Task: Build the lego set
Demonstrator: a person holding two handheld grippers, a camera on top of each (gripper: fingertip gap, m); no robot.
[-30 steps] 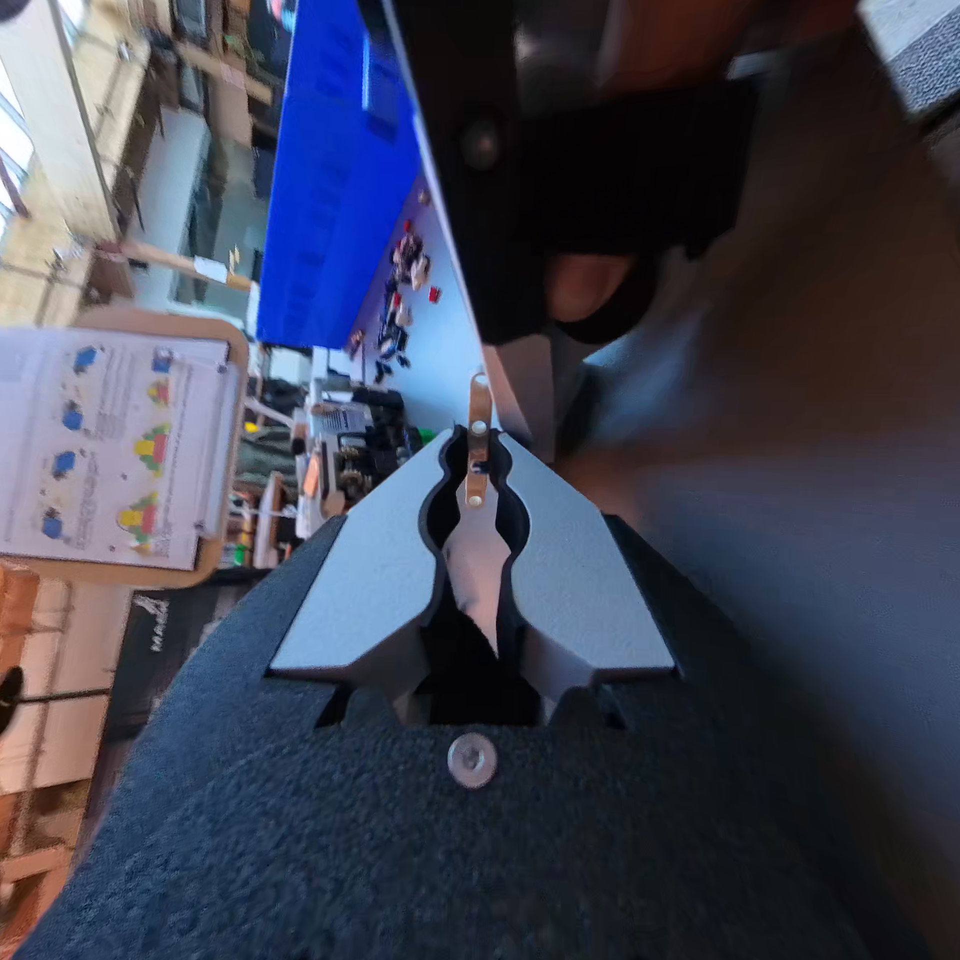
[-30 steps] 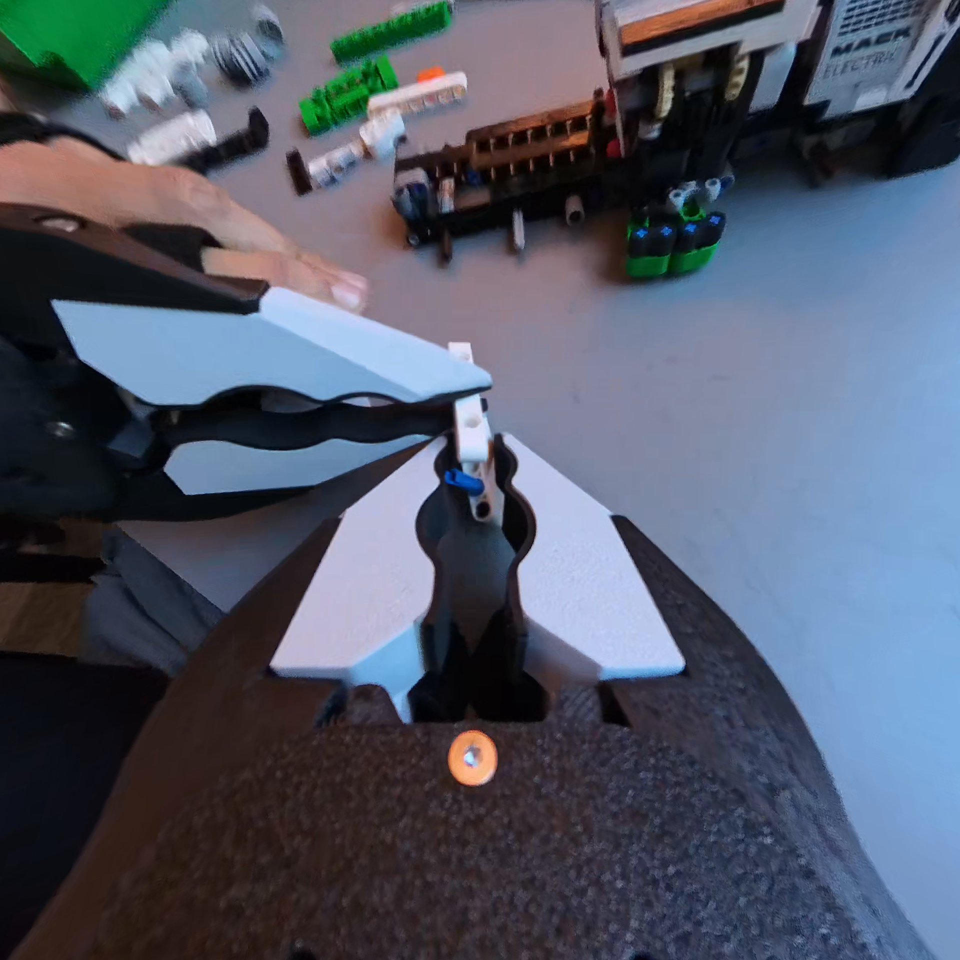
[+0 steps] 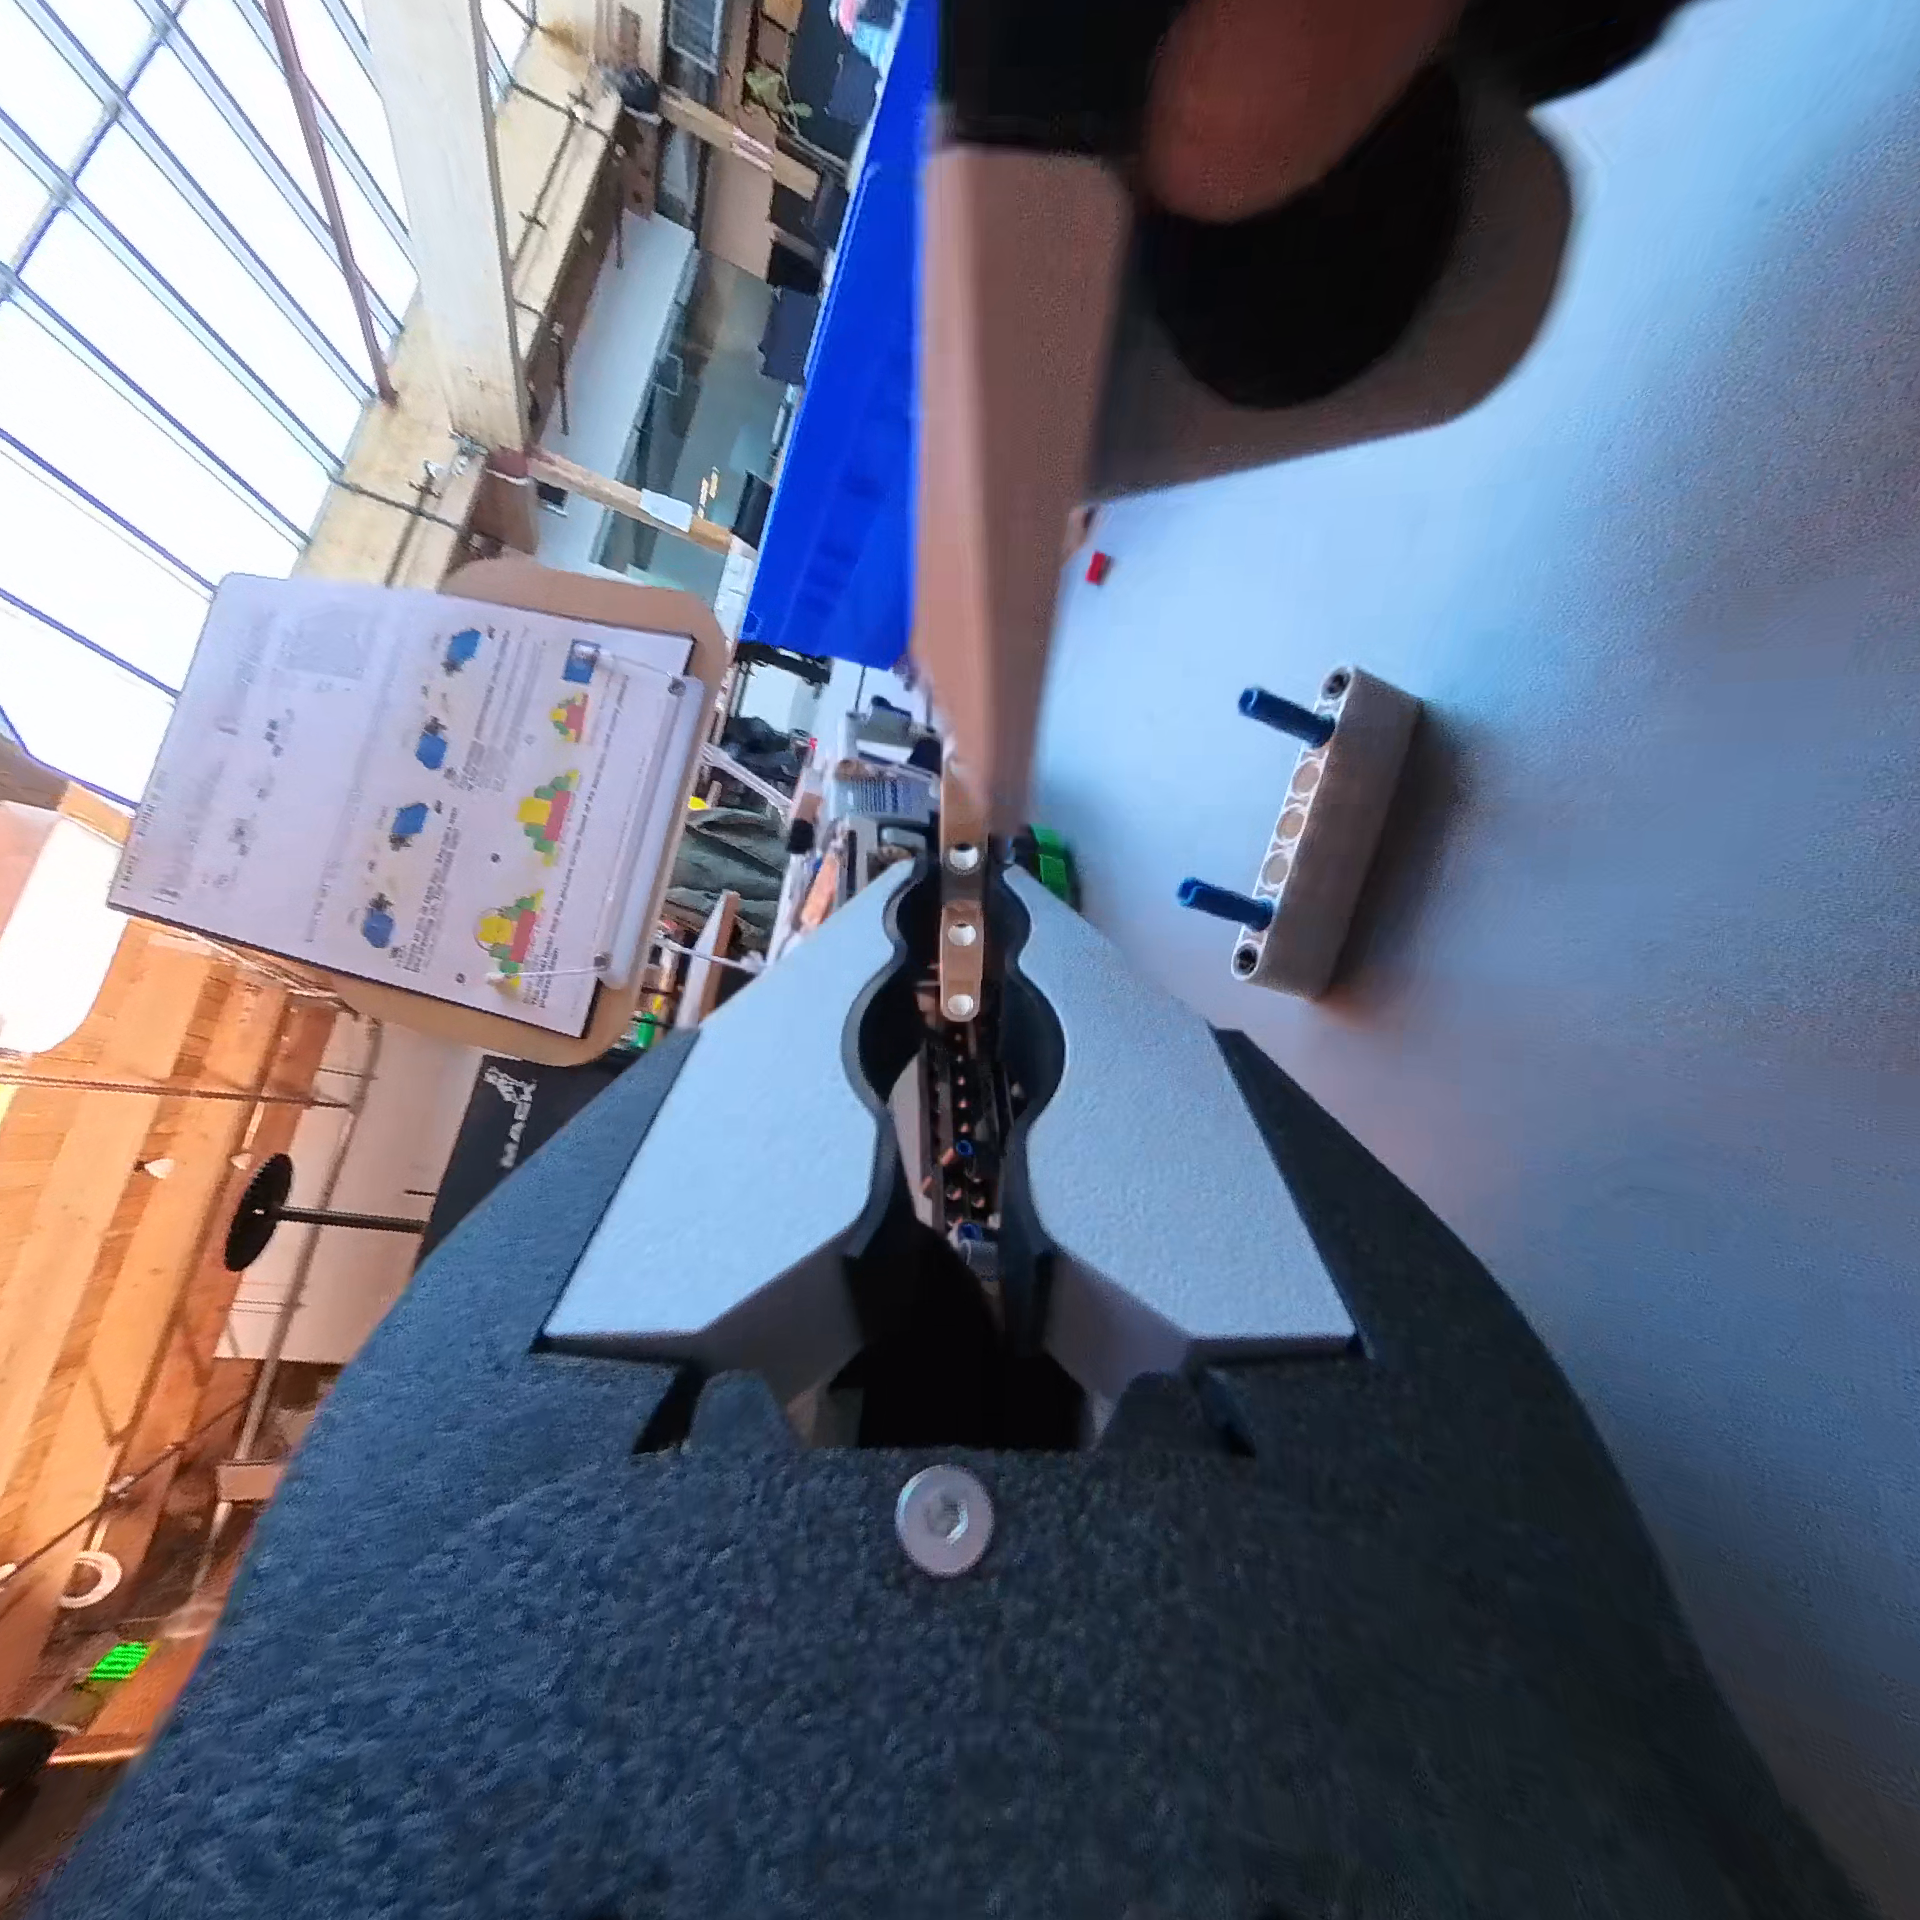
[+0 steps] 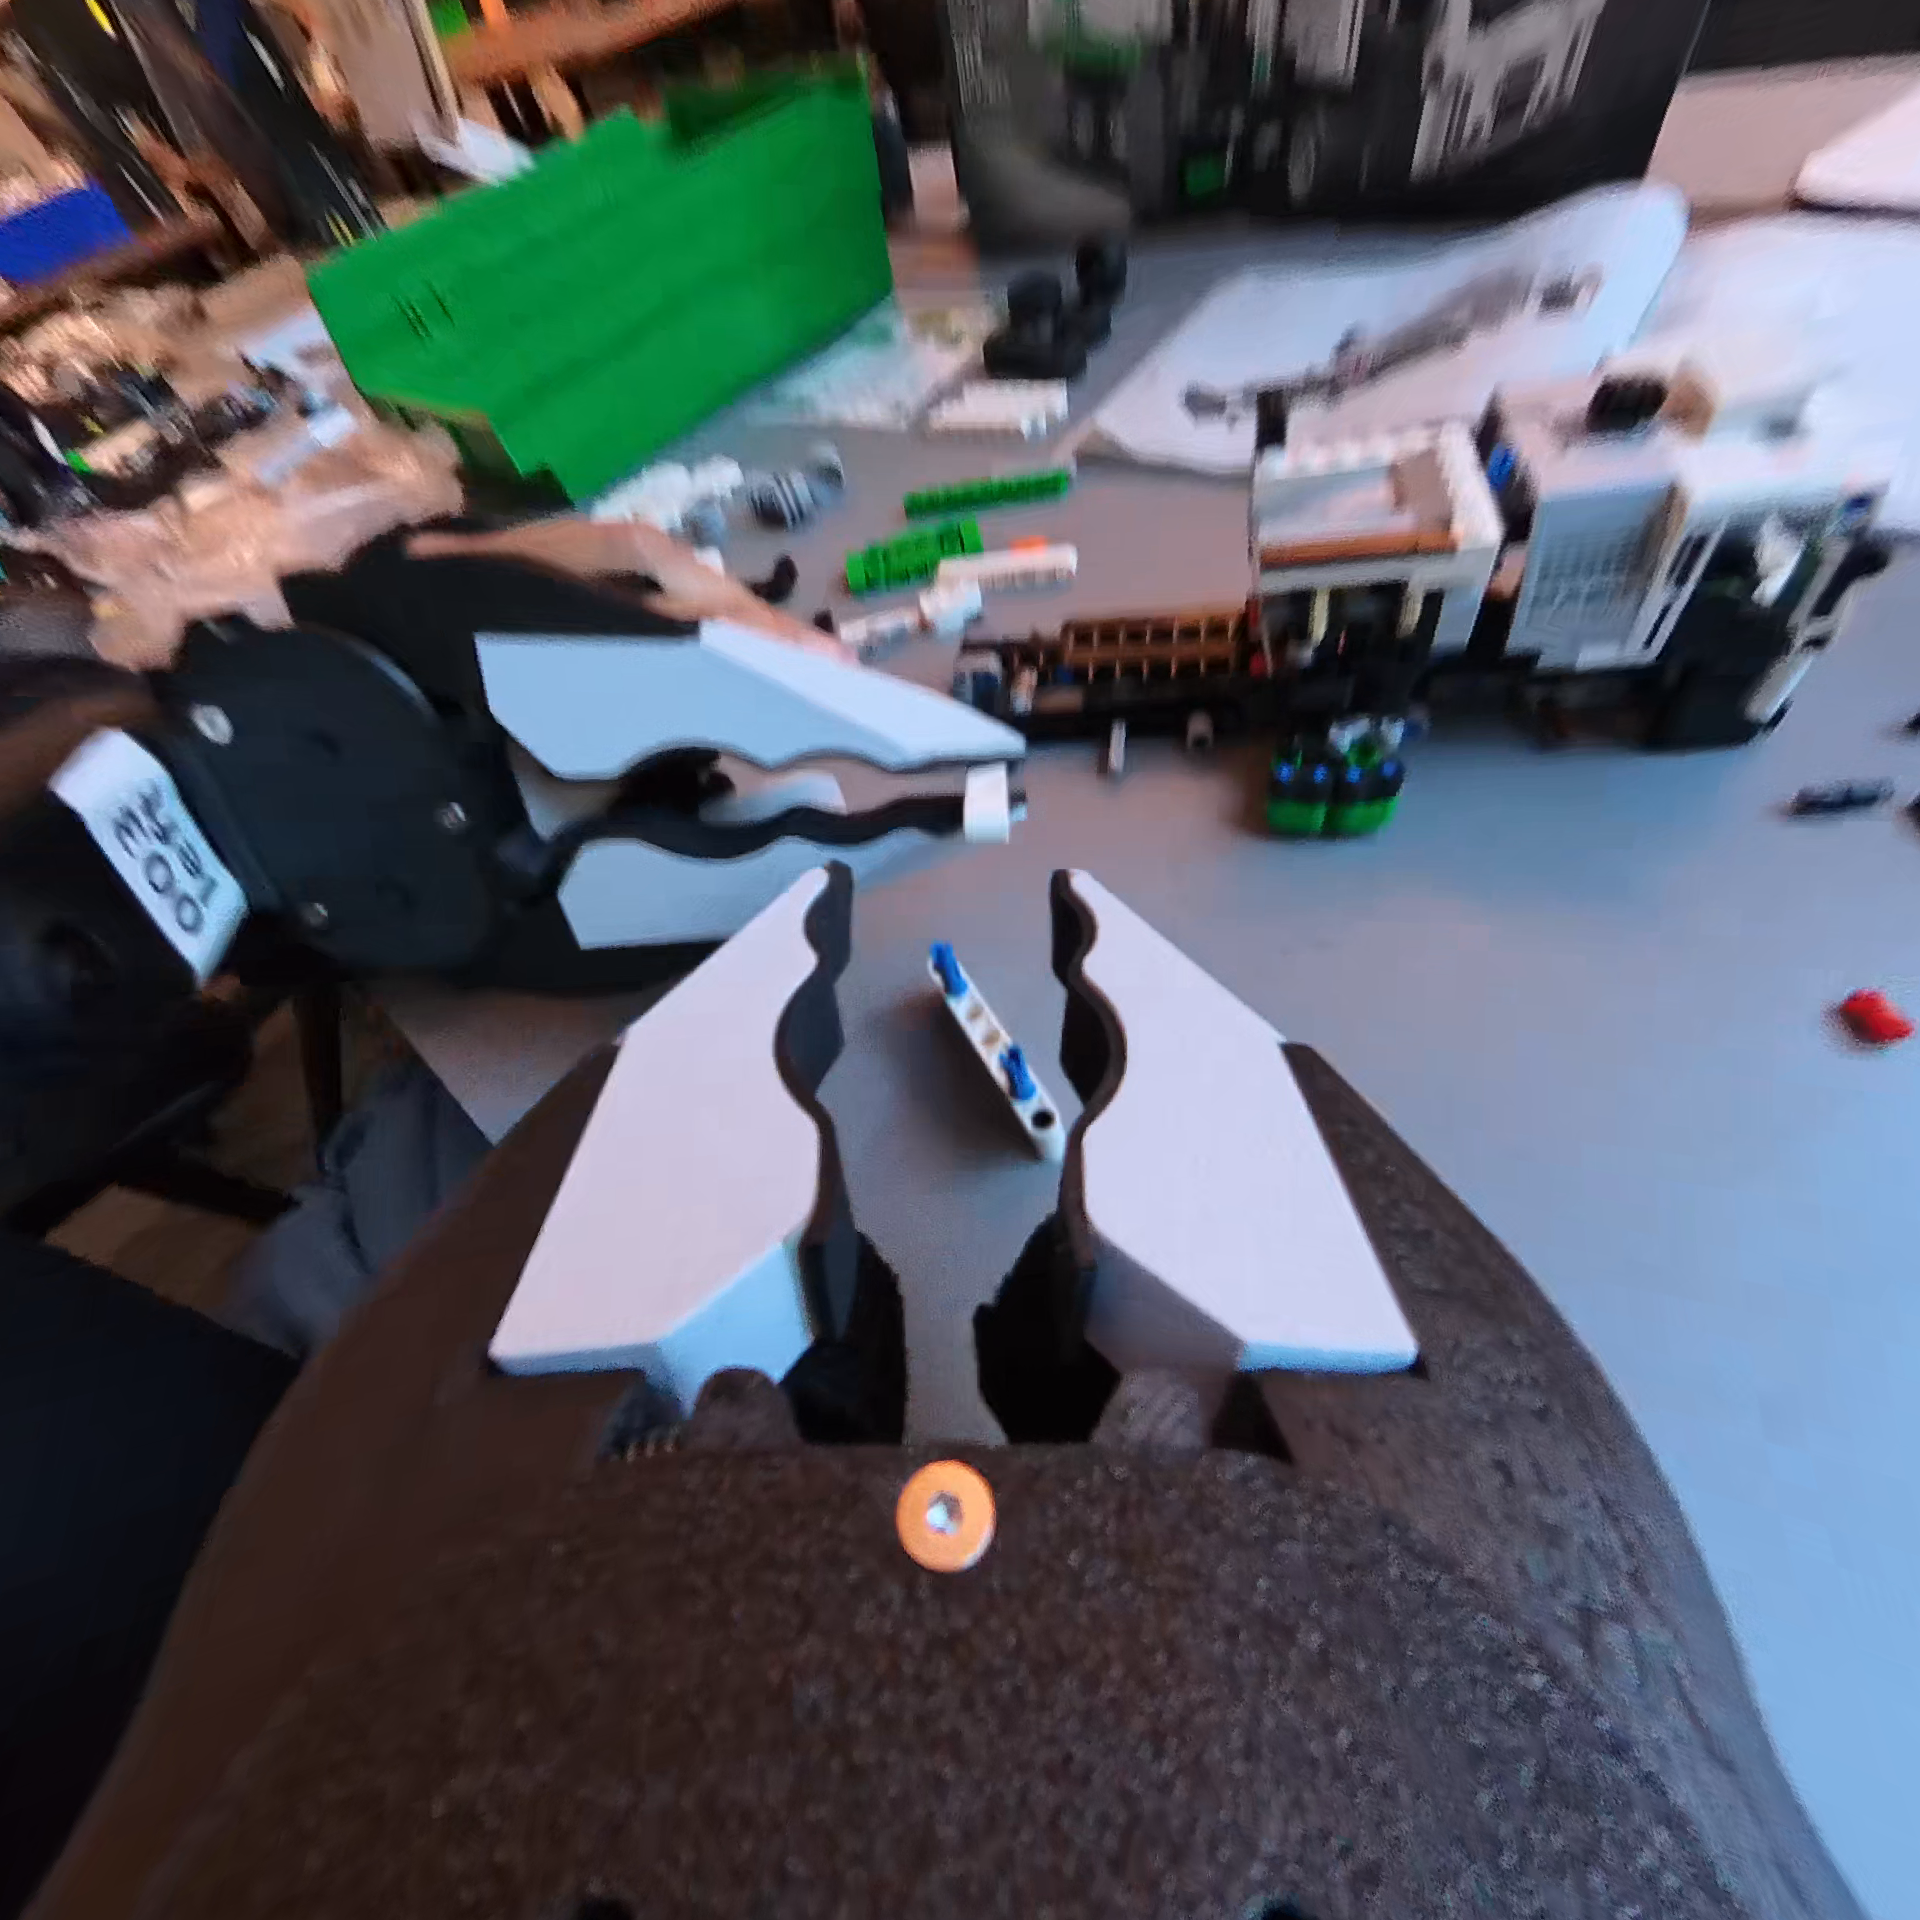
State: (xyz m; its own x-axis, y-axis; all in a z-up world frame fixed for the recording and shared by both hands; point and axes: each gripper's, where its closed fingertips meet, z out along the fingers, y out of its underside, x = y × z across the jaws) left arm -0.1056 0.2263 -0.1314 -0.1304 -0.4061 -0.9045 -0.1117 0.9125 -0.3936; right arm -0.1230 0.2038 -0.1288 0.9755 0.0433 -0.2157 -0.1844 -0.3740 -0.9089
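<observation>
The white beam with two blue pins [image 4: 994, 1047] lies on the grey table [image 4: 1558, 1039], and I see it through the gap of my right gripper [image 4: 951, 904], whose fingers stand wide apart with nothing between them. In the left wrist view the same beam [image 3: 1320, 831] rests on its side, both pins sticking out level, well clear of my left gripper [image 3: 961, 904]. That left gripper has its fingers together, clamped on a short white beam [image 3: 961, 935] by the tips; in the right wrist view I find it to the left [image 4: 987, 795], holding that small piece [image 4: 985, 802] above the table. Farther back sits the partly built truck [image 4: 1455, 582], a long black frame of it reaching left, with green pieces [image 4: 914, 556] and a green bin [image 4: 613, 301] beyond. A small red piece [image 4: 1875, 1016] lies off to the right. In the left wrist view a clipboard with instruction sheets [image 3: 416, 810] stands at left.
</observation>
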